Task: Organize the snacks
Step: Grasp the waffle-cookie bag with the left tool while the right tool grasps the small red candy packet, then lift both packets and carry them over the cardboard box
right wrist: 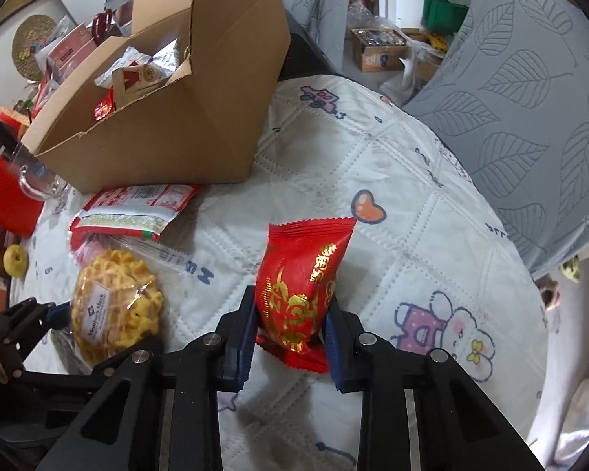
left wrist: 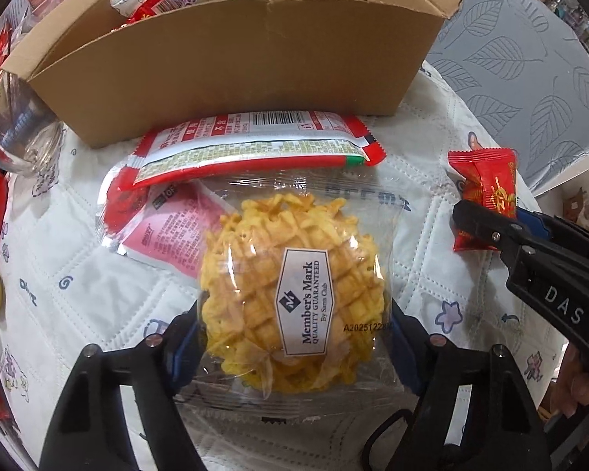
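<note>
The left tool (left wrist: 292, 347) is clenched on a clear-wrapped yellow lattice pastry (left wrist: 290, 298) bearing a "Member's Mark" label, its blue-padded fingers (left wrist: 186, 353) pressing the wrapper from both sides. The pastry sits low over a white quilted cloth (left wrist: 78, 274) printed with small cartoon figures, which covers the table. Just beyond the pastry lies a red-and-white snack packet (left wrist: 251, 141) with a barcode, flat on the cloth and touching the base of an open cardboard box (left wrist: 231, 66). A pink-and-white sachet (left wrist: 172, 231) lies partly under the pastry's wrapper.

The right tool (right wrist: 290, 337) is grasping a red foil snack packet (right wrist: 302, 290) with gold lettering, held upright between its fingers above the cloth (right wrist: 392, 180). In the left wrist view the same packet (left wrist: 485, 188) shows at the right, well apart from the pastry.

The cardboard box (right wrist: 169, 133) stands with its flaps up and already holds several wrapped snacks (right wrist: 137, 70). To its left are a clear glass mug (left wrist: 23, 141), a red container (right wrist: 8, 192) and a small yellow-green fruit (right wrist: 15, 261) on the cloth. A grey cushion with a leaf pattern (right wrist: 538, 117) rests at the far right edge of the table.
</note>
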`<act>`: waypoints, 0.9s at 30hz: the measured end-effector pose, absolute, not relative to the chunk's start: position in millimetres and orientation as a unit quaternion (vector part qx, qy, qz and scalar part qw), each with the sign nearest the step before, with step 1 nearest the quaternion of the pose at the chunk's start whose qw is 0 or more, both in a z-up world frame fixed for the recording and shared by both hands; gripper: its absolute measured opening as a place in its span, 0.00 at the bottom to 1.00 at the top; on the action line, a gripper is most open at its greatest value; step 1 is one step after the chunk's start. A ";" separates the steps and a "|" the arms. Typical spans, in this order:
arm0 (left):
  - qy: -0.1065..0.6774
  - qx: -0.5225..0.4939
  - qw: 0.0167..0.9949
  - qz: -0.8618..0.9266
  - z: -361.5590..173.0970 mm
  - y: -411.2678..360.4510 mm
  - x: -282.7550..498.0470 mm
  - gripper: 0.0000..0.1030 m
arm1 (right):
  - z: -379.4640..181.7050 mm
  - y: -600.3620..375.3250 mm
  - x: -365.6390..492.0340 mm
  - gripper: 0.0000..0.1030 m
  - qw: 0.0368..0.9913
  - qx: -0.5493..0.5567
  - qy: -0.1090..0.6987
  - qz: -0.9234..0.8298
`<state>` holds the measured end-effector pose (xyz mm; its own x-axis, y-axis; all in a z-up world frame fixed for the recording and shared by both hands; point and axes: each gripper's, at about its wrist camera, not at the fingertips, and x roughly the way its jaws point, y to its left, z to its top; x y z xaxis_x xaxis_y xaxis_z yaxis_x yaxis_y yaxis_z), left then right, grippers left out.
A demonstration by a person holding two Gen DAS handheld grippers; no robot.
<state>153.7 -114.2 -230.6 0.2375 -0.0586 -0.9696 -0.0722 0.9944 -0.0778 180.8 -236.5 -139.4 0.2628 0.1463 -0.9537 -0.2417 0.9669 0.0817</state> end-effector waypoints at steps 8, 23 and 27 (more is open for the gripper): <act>0.609 -0.061 0.791 -0.007 -220.0 -96.8 141.5 0.76 | -132.5 -241.3 160.7 0.28 0.794 -0.013 0.596 0.120; 0.583 -0.054 0.810 -0.035 -181.3 -77.2 84.5 0.76 | -115.4 -233.2 86.6 0.28 0.787 0.012 0.600 0.145; 0.577 -0.053 0.814 -0.043 -161.8 -79.9 68.9 0.76 | -101.7 -230.9 66.3 0.28 0.789 0.019 0.597 0.146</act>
<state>68.9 -79.9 -161.8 0.3300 -0.1309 -0.9349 0.0092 0.9907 -0.1355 66.3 -230.9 -101.7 0.2456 0.2524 -0.9359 -0.2076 0.9568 0.2035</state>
